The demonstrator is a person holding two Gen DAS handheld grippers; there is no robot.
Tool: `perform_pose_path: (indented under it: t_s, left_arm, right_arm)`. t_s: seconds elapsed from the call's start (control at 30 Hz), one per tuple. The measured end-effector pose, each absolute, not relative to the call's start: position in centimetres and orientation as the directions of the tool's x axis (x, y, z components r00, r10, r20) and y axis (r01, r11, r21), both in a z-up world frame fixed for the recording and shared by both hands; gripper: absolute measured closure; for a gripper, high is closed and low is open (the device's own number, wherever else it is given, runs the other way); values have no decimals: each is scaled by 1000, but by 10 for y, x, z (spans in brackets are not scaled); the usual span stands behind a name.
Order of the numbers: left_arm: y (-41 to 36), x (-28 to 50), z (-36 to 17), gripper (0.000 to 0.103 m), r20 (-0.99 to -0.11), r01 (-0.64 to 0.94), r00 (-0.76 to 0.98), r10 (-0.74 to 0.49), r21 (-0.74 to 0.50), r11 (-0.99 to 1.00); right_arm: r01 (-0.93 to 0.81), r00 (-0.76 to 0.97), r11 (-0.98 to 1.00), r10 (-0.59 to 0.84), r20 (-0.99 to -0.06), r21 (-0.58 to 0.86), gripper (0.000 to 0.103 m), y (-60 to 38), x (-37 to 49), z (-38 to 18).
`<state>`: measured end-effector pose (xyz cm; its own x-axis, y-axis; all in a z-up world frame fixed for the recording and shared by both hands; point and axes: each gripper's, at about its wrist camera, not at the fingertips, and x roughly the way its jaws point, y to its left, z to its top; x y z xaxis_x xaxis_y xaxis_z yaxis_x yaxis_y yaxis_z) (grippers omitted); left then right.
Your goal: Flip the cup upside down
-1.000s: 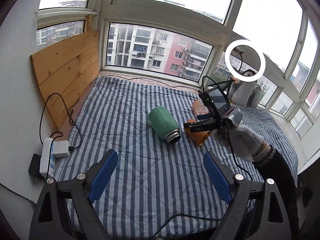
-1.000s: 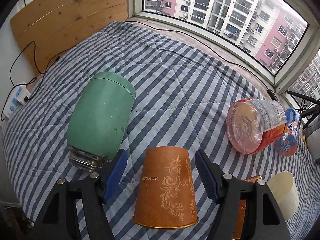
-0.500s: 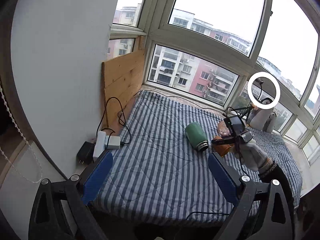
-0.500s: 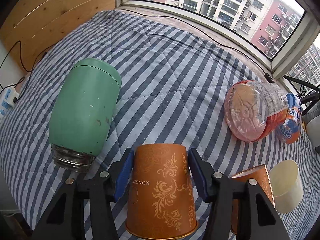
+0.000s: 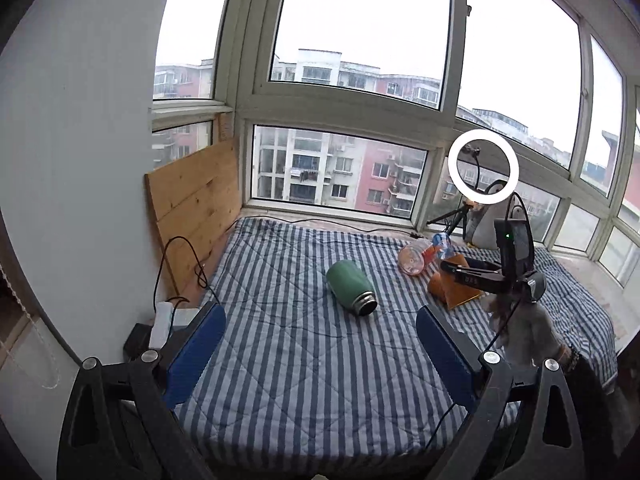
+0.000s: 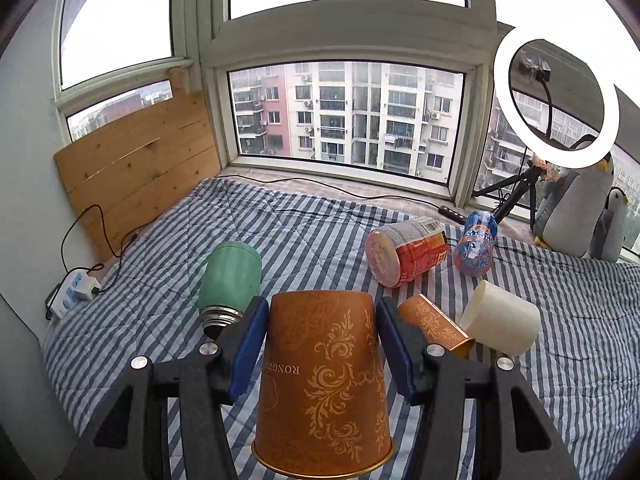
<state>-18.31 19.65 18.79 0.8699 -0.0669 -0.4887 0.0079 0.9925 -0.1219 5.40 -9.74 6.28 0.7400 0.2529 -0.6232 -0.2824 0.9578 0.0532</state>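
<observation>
An orange paper cup with a gold leaf pattern (image 6: 324, 376) is held between the blue pads of my right gripper (image 6: 320, 344), its rim towards the camera and its base pointing away, lifted above the striped bed. In the left wrist view the same cup (image 5: 456, 290) shows tilted in my right gripper (image 5: 468, 276) over the right part of the bed. My left gripper (image 5: 320, 356) is open and empty, held back over the bed's near edge.
On the striped quilt (image 6: 304, 232) lie a green flask (image 6: 228, 280), a second orange cup (image 6: 436, 324), a cream cup (image 6: 500, 322), a clear jar with a red label (image 6: 404, 252) and a blue bottle (image 6: 476, 248). A ring light (image 6: 556, 98) stands at the right, a power strip (image 6: 72, 288) at the left.
My right gripper closed on the orange cup, lifted it and tilted up towards the window. My left gripper pulled back and up, away from the bed.
</observation>
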Motion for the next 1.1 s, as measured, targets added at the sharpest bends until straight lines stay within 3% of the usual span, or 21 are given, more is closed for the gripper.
perform_pose_path:
  t_s: [0.23,0.4,0.67,0.83,1.1]
  left_arm:
    - [118,-105,105,5,-489,109,859,-154,-120,987]
    - [74,-66,75,5,-463,126,872,-161,-106,986]
    - [44,-21,51,2,-408,97,904,-126,-90,991]
    - [33,0,35,2,-336,45,941,-44,-7,999]
    - [28,40,9,2,-364,55,929,-62,-30,998]
  right_arm:
    - [-232,839,973,208,-503,14,51,-108,-5,48]
    - [-189,873,982,181,-454,30,51,-126,-22,38]
    - [-147,916,988,153,-372,45,51,-139,-26,19]
    - [-126,938,991,133,-320,40,51,-137,-15,8]
    - [-139,926,987,159,-341,82,51,-138,12,-13]
